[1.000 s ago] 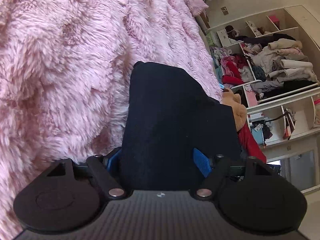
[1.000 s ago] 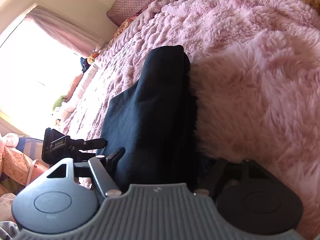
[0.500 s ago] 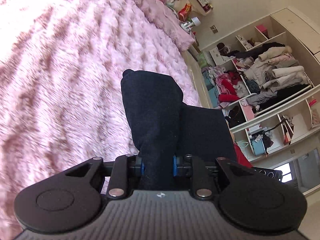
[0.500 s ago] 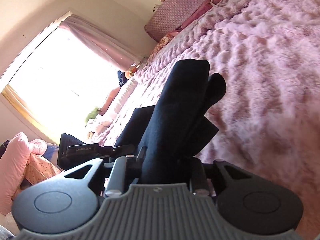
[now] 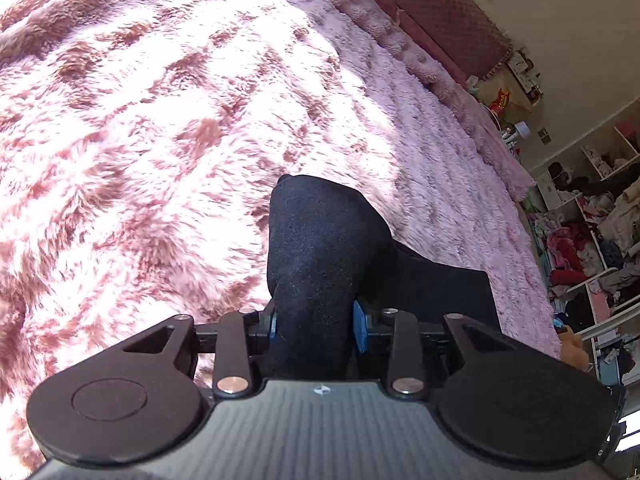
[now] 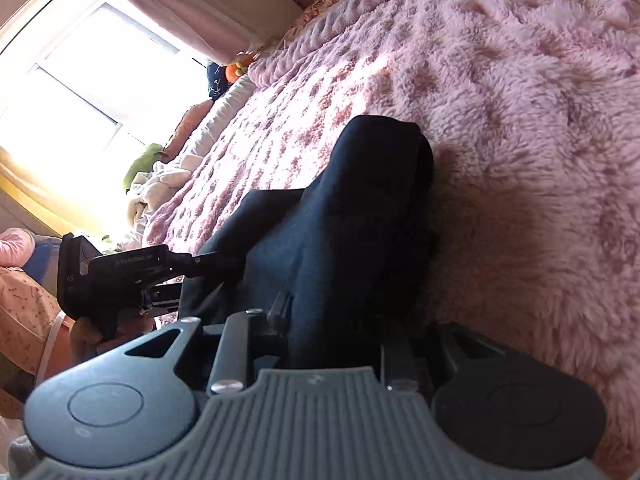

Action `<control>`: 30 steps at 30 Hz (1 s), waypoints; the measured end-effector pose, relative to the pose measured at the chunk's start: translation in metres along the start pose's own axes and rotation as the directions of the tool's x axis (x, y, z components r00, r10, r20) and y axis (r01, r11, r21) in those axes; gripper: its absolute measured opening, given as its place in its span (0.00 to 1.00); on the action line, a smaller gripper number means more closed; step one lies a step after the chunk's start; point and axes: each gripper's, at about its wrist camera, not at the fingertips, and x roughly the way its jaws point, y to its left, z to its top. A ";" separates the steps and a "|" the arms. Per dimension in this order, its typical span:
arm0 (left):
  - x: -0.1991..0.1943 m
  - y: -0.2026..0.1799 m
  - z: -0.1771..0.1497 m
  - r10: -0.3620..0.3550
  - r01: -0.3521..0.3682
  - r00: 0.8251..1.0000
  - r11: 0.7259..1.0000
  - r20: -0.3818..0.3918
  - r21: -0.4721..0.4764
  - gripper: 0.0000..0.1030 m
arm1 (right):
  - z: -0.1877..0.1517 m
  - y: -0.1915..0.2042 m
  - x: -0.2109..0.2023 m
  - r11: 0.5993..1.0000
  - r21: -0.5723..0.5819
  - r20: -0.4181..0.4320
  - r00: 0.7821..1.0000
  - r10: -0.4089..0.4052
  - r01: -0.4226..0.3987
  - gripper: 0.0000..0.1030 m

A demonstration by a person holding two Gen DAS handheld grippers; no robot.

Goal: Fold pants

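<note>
Black pants [image 5: 320,232] lie on a fluffy pink blanket [image 5: 160,120], with one bunched fold raised off it. In the left wrist view that fold fills the gap of my left gripper [image 5: 316,320]. Its blue pads [image 5: 360,326] touch the cloth on both sides while the jaws are opening. In the right wrist view another thick fold of the pants [image 6: 360,208] sits between the fingers of my right gripper [image 6: 336,320], whose jaws are also opening. The left gripper [image 6: 120,276] appears there too, at the far edge of the pants. The right gripper's pads are hidden by the cloth.
The pink blanket [image 6: 520,120] covers the whole bed. A quilted headboard [image 5: 432,12] is at the top, and open shelves [image 5: 592,232] stuffed with clothes stand past the bed's edge. A bright window [image 6: 80,80] and soft toys [image 6: 144,164] lie beyond the far side.
Both grippers closed from wide open onto bunched folds of the pants, then widened a little. Both have swept far across the bed, carrying the cloth with them.
</note>
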 end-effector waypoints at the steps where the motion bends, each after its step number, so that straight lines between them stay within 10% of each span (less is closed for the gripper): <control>1: -0.006 0.011 -0.001 0.044 -0.043 0.998 0.999 0.053 -0.021 0.63 | -0.004 0.003 -0.002 0.999 -0.026 0.003 0.999 -0.035 0.035 0.40; 3: -0.023 0.017 -0.007 0.197 -0.191 0.970 0.980 0.143 -0.054 0.75 | -0.004 0.004 -0.010 0.991 -0.069 -0.001 0.993 -0.114 0.114 0.65; 7: -0.073 -0.009 -0.029 0.480 -0.462 0.829 0.877 0.287 -0.133 0.71 | -0.007 0.007 -0.062 0.969 -0.052 0.071 0.969 -0.236 0.240 0.74; 12: -0.107 -0.080 -0.066 0.526 -0.556 0.777 0.831 0.346 -0.014 0.86 | -0.032 0.063 -0.122 0.910 -0.193 0.128 0.929 -0.347 0.366 0.76; 23: -0.104 -0.190 -0.165 0.439 -0.502 0.838 0.853 0.324 0.142 0.87 | -0.093 0.112 -0.131 0.872 -0.335 -0.007 0.925 -0.381 0.357 0.76; 30: -0.082 -0.217 -0.209 0.453 -0.515 0.842 0.836 0.293 0.190 0.87 | -0.114 0.109 -0.137 0.845 -0.375 -0.014 0.909 -0.416 0.381 0.74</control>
